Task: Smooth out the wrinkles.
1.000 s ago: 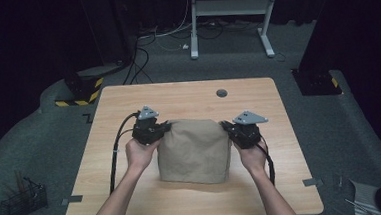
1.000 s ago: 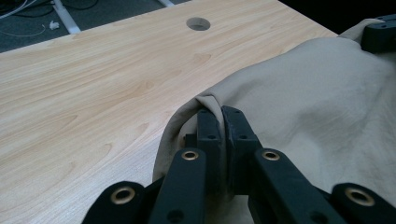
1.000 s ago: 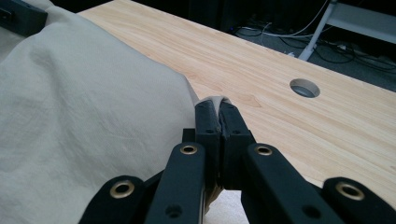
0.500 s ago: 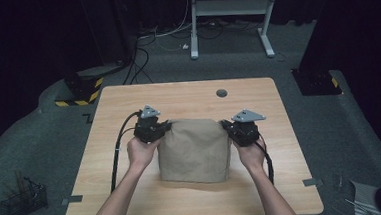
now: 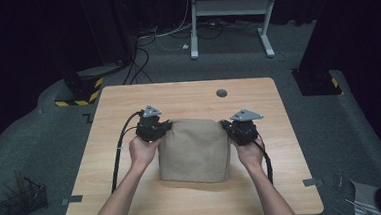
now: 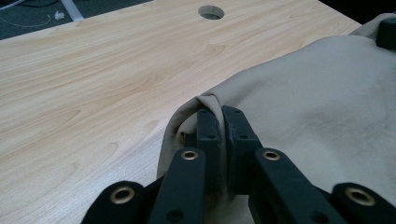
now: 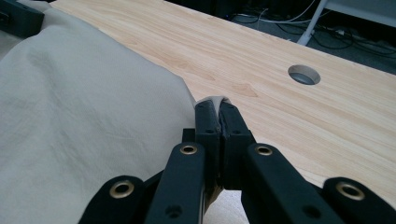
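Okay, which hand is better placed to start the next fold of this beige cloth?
Neither clearly. The left gripper and right gripper are each shut on a far corner of the cloth, level with each other, so both would probably move together.

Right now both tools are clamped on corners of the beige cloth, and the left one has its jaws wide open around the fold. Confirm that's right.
Not quite. The left tool is not wide open: in the left gripper view its jaws are shut on a pinched fold of the beige cloth. The right tool is likewise clamped on a corner, as you said.
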`<state>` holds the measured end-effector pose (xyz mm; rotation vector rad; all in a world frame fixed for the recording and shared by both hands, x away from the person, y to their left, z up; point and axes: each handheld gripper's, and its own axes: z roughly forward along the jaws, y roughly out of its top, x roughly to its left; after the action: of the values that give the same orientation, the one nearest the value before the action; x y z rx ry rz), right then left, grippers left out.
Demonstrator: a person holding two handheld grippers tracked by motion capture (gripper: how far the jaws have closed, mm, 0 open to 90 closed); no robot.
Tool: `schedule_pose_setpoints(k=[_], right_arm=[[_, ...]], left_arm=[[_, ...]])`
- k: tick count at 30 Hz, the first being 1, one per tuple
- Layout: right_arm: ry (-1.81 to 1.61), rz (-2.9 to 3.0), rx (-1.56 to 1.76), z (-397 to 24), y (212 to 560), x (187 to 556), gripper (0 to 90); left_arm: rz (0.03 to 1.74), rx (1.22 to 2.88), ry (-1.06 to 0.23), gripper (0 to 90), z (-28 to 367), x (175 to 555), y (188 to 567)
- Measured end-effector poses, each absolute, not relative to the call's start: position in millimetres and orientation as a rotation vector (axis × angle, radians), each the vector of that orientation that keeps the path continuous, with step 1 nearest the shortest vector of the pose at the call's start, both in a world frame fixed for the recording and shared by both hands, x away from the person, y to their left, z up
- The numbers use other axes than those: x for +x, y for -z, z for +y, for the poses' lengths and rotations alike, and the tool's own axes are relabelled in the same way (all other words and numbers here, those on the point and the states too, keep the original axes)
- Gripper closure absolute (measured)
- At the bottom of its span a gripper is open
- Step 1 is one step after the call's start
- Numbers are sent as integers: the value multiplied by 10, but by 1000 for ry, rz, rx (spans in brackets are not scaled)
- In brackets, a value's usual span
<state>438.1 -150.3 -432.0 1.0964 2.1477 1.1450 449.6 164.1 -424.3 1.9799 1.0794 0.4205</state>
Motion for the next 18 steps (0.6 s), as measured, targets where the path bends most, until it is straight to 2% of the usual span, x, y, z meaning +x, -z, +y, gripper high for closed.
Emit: schedule_pose_setpoints(k=[18], right_arm=[[-1104, 2172, 1142, -1480, 4450, 4500, 876]], left_arm=[[1114, 1968, -392, 861, 1648, 4604, 4372]])
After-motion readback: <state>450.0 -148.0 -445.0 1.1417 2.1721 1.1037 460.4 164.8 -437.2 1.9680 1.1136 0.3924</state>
